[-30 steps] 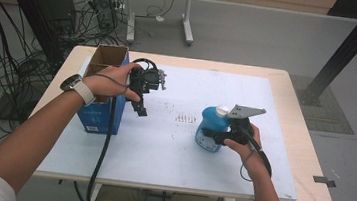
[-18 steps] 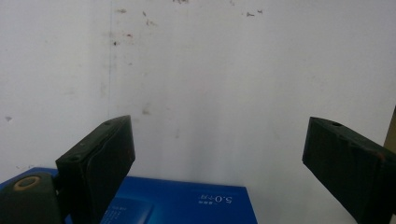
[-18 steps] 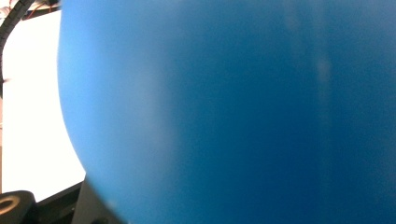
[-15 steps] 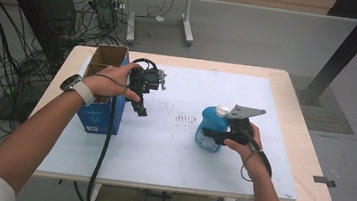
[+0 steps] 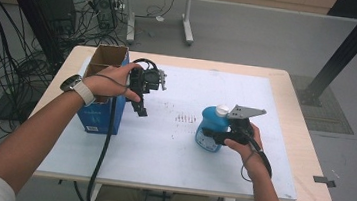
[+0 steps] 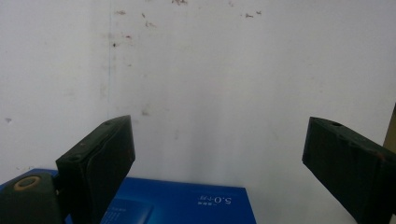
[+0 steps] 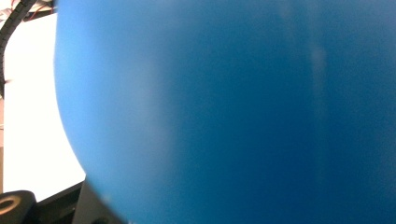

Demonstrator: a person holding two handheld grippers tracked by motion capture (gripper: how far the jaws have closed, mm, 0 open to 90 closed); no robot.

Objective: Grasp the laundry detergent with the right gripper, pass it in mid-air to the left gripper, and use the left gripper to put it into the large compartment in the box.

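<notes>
Two hands level: right gripper around bottle.

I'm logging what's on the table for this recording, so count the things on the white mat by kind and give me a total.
Blue bottle with a white cap, held in the right tongs: 1
Blue open-topped box, beside the open left tongs: 1
Total: 2

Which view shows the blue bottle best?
The high view: the bottle stands whole on the table, white cap up, the right gripper shut on it. The right gripper view gives a blurred blue wall.
</notes>
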